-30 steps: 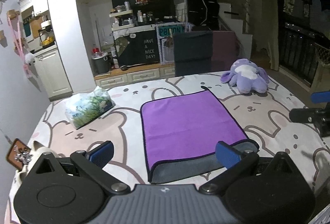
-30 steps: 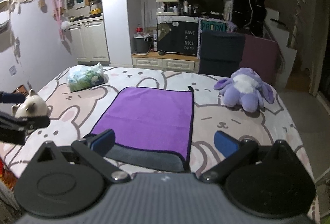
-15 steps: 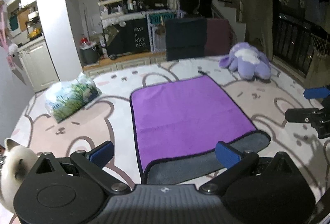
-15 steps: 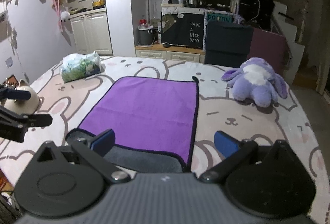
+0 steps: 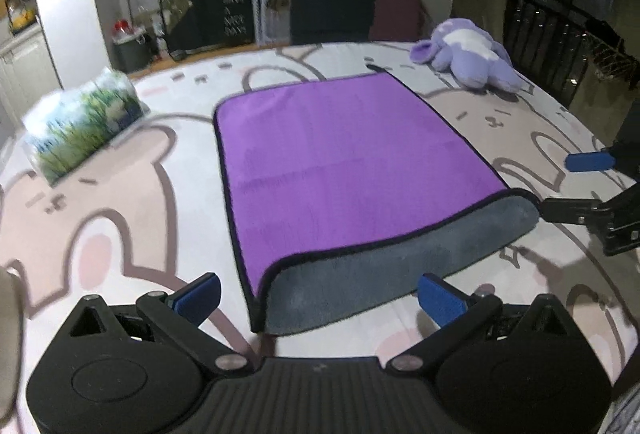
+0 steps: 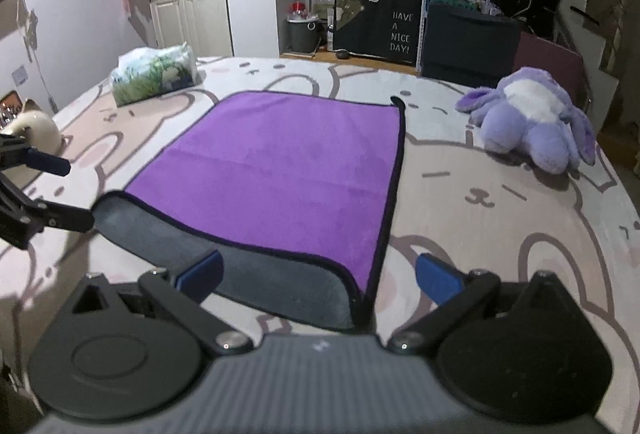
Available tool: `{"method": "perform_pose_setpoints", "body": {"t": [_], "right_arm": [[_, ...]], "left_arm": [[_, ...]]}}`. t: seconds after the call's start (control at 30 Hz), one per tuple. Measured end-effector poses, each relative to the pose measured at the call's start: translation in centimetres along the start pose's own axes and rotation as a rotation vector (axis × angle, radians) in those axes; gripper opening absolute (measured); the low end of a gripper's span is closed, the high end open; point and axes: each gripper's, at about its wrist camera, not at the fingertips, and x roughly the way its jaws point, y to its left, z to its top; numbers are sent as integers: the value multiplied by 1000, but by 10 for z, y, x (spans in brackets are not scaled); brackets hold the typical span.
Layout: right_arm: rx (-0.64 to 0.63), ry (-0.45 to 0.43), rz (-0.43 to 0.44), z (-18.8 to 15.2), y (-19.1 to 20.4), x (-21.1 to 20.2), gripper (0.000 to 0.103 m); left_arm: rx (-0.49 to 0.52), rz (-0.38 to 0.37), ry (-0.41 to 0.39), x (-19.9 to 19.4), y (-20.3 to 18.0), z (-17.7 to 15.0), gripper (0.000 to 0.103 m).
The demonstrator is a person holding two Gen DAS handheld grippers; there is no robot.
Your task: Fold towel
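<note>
Towel: the towel (image 5: 344,162) lies flat in the middle of the bed (image 5: 120,218), purple face up, with a dark bound edge; its near edge is turned back, so a grey strip of the underside shows.
Towel layers: a grey layer shows under the purple at the near end; whether it is already folded once I cannot tell.
Handling: judged soft, limp and light; plush cloth should grip well in the pads, but it will sag and drag if lifted by one point, so two holds at once suit it.
Where to hold: the two near corners of the towel, at the bound edge, one per claw; pinching both layers there would probably keep the fold square.
Left claw: the left claw (image 5: 318,300) is spread wide and holds nothing; it sits low at the towel's near left corner, which lies between its pads.
Right claw: the right claw (image 6: 318,276) is likewise spread wide and empty, at the towel's near right corner; its left pad overlaps the grey strip in the picture, though contact is not clear.
Risk: a pinch may catch the bed sheet with the towel.
Beyond the towel: a plush toy (image 6: 532,118) lies off its far right corner, well apart.
Left of the towel: a printed pack (image 6: 154,76) lies off the far left corner, apart from it.
</note>
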Motion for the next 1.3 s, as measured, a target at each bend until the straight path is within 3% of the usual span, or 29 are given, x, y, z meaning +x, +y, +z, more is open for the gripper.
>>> {"method": "perform_pose_setpoints", "body": {"t": [0.17, 0.63, 0.7, 0.77, 1.03, 1.3], "right_arm": [[6, 22, -12, -7, -5, 18, 103], [117, 17, 152, -10, -34, 45, 103], [133, 33, 165, -9, -37, 46, 103], [151, 54, 168, -8, -40, 49, 102], [188, 108, 197, -9, -47, 55, 73], [185, 139, 205, -7, -51, 54, 50]], "left_arm": [[-27, -99, 27, 16, 14, -4, 103], [-91, -101, -7, 28, 40, -3, 103], [-112, -133, -4, 29, 44, -2, 100], [-112, -143, -2, 30, 46, -2, 90], [-118, -166, 38, 35, 47, -4, 63], [-134, -176, 64, 37, 51, -5, 45]]}}
